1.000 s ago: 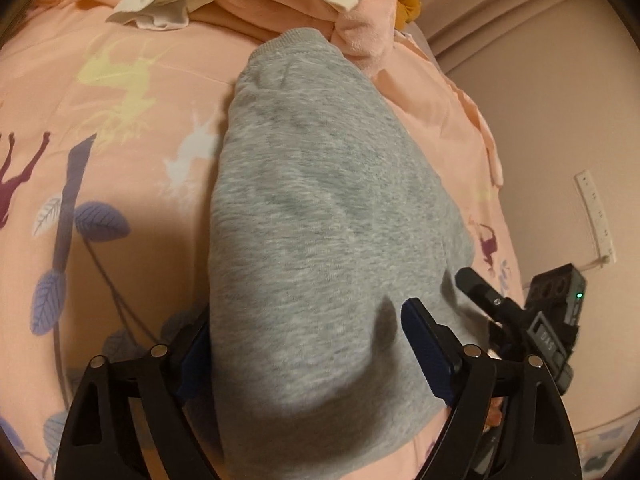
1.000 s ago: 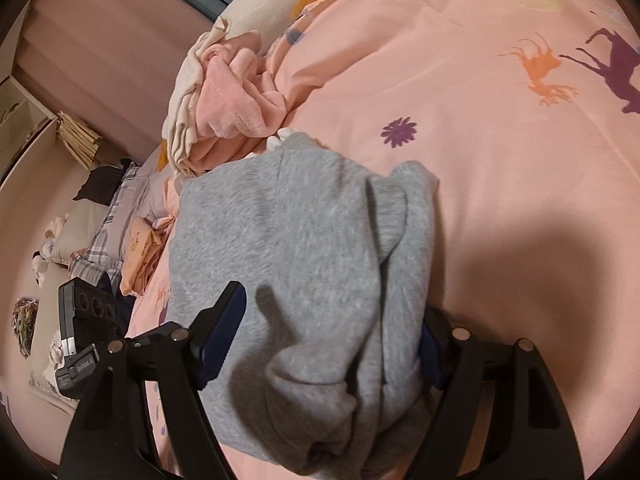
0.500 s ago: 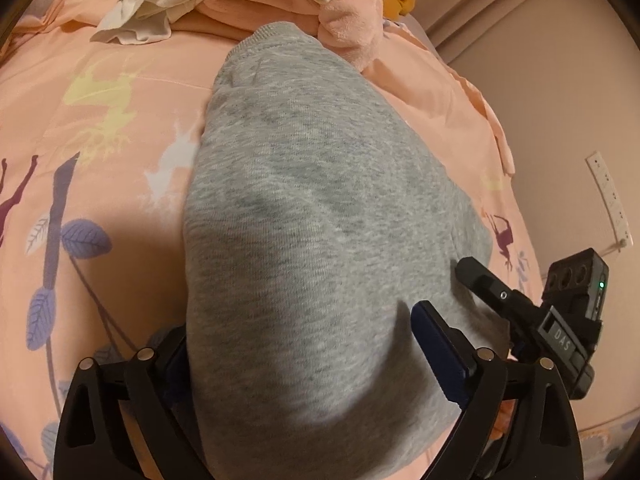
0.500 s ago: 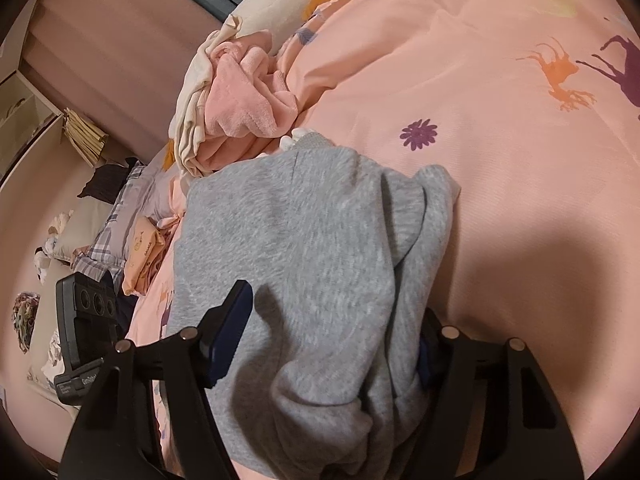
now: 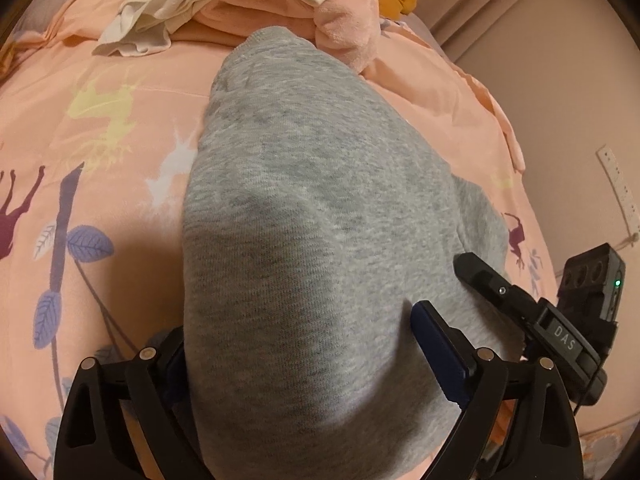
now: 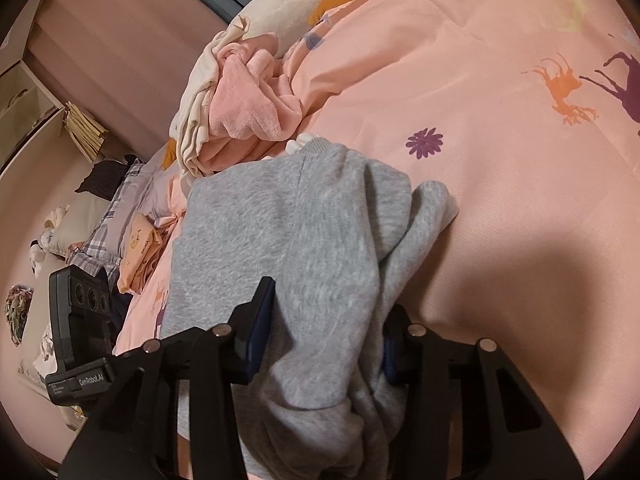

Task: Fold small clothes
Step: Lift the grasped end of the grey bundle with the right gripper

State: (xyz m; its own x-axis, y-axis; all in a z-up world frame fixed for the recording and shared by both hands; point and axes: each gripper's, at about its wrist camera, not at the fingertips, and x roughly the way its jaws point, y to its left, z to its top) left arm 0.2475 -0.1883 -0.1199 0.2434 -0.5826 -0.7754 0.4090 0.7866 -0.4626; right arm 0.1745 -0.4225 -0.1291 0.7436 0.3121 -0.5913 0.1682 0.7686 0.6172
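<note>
A grey sweatshirt-knit garment [image 5: 320, 208] lies on the pink printed bedspread [image 5: 100, 160], its ribbed hem toward the clothes pile. My left gripper [image 5: 304, 352] stands wide open at its near end, the cloth lying between and over the fingers and hiding the left pad. In the right wrist view a bunched fold of the same garment [image 6: 320, 240] runs between the pads of my right gripper [image 6: 324, 332]. Its jaws are closing and both pads touch the cloth. The right gripper's body [image 5: 560, 332] shows beside the left one.
A pile of cream, pink and mustard clothes [image 6: 240, 92] sits at the far end of the garment. The bed's edge drops to a wall with a power strip [image 5: 620, 192]. Pillows and a folded peach item [image 6: 140, 248] lie lower left. Bare bedspread [image 6: 500, 140] stretches right.
My right gripper's jaws have narrowed onto the grey fold. The left gripper's jaws widened slightly and its view tilted a little; the garment stays in place.
</note>
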